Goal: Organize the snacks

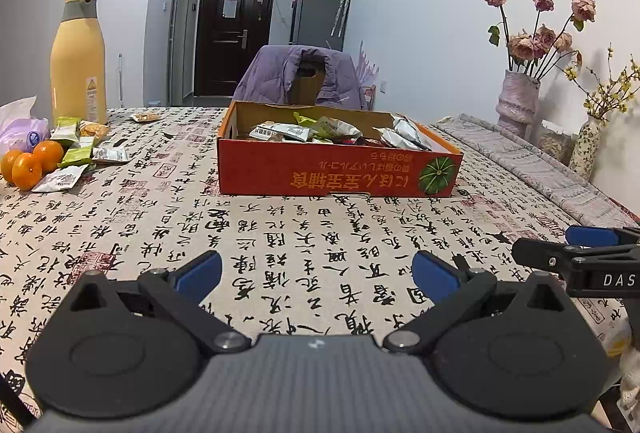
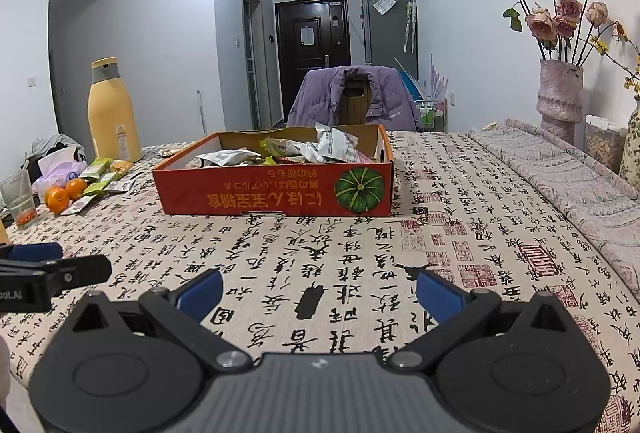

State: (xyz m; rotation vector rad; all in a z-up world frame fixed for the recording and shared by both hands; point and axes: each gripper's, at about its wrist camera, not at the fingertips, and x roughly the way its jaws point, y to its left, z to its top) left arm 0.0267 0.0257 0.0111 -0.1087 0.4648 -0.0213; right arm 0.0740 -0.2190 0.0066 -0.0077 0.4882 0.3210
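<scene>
Snack packets point(image 1: 78, 153) lie loose at far left of bench point(image 1: 280, 233), touching three mandarins point(image 1: 30, 163), near yellow flask point(image 1: 78, 61). One more packet point(image 1: 145, 117) sits apart, further back. Orange cardboard tray point(image 1: 332, 173) mid-bench, already heaped w/ packets point(image 2: 280, 153).

Left gripper point(image 1: 316, 271): jaws wide apart, nothing held, low over bare cloth, well short of tray. Right gripper point(image 2: 318, 289): same, jaws spread, empty, just beside left one.

Judgement: sorting partly done; loose pile at left not yet collected.

Risks:
- packets flat + slick on cloth; jaws may skid over or pinch cloth instead.
- mandarins touch pile, could roll if nudged; flask close by, may tip on a wide reach.
- tray heap high on right side; another drop may spill over rim.
- grippers close together, may clash.
</scene>
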